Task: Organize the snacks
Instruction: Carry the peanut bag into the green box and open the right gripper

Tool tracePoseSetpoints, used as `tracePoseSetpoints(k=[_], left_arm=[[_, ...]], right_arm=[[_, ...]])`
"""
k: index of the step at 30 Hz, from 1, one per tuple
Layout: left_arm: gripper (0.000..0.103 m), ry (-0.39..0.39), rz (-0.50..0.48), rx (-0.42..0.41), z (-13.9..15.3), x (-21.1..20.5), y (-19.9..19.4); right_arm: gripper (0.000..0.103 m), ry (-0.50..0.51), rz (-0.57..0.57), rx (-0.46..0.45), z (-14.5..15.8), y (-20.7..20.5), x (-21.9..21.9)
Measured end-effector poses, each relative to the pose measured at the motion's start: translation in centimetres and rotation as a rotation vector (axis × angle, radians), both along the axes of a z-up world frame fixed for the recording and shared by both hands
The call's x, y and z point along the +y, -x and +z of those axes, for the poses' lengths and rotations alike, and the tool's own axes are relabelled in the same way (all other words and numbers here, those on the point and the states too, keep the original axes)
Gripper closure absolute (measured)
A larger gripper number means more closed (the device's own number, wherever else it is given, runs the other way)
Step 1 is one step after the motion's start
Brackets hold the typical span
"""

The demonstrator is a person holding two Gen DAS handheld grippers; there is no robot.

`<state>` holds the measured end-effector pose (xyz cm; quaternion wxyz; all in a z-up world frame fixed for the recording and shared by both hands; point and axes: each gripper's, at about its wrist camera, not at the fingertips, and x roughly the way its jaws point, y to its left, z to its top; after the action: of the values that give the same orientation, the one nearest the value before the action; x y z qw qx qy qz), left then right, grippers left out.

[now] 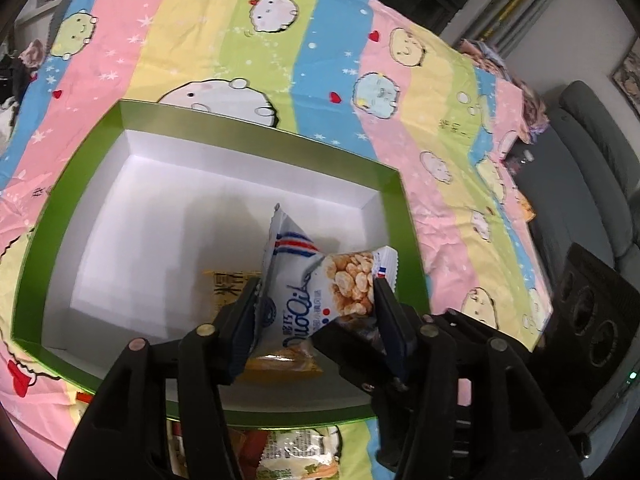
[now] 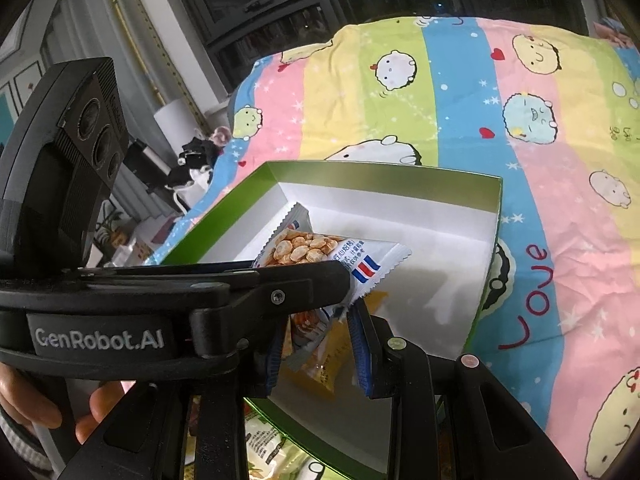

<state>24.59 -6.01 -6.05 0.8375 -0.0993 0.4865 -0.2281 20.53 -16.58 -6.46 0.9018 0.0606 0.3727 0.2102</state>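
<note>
Left gripper [image 1: 316,300] clamps the white foil snack packet [image 1: 304,280] above the green-rimmed white cardboard box [image 1: 396,216] (orange packet [image 1: 280,362] beneath); right gripper [image 2: 320,344] hangs unclenched alongside.

Box [image 1: 404,216] interior: far and left floor bare, open from above. Near corner blocked by a yellow packet [image 1: 276,362] and the held white packet [image 1: 316,284].

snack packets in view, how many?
3. White packet held in the left gripper over the green box; yellow packet on the box floor; one packet outside the near wall. More may be hidden.
</note>
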Motion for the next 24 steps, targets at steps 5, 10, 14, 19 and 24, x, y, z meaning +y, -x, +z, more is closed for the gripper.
tracePoseSetpoints(k=[5,10,14,19,24], left_arm=[[0.027,-0.024,0.064,-0.017,0.3,1.1,0.2],[0.020,-0.029,0.106,-0.085,2.3,2.8,2.1],[0.004,-0.013,0.144,-0.152,3.7,4.8,4.9],[0.003,0.039,0.217,-0.152,4.5,8.3,8.7],[0.001,0.058,0.313,-0.155,5.0,11.4,12.3]], right_arm=[[0.049,-0.007,-0.011,-0.022,0.5,0.4,0.0],[0.048,0.004,-0.020,-0.074,1.8,1.6,0.2],[0.039,-0.011,0.014,-0.101,3.1,2.8,0.8],[0.035,0.001,0.076,-0.117,3.6,4.6,2.1],[0.033,0.025,0.092,-0.110,3.2,6.0,2.3]])
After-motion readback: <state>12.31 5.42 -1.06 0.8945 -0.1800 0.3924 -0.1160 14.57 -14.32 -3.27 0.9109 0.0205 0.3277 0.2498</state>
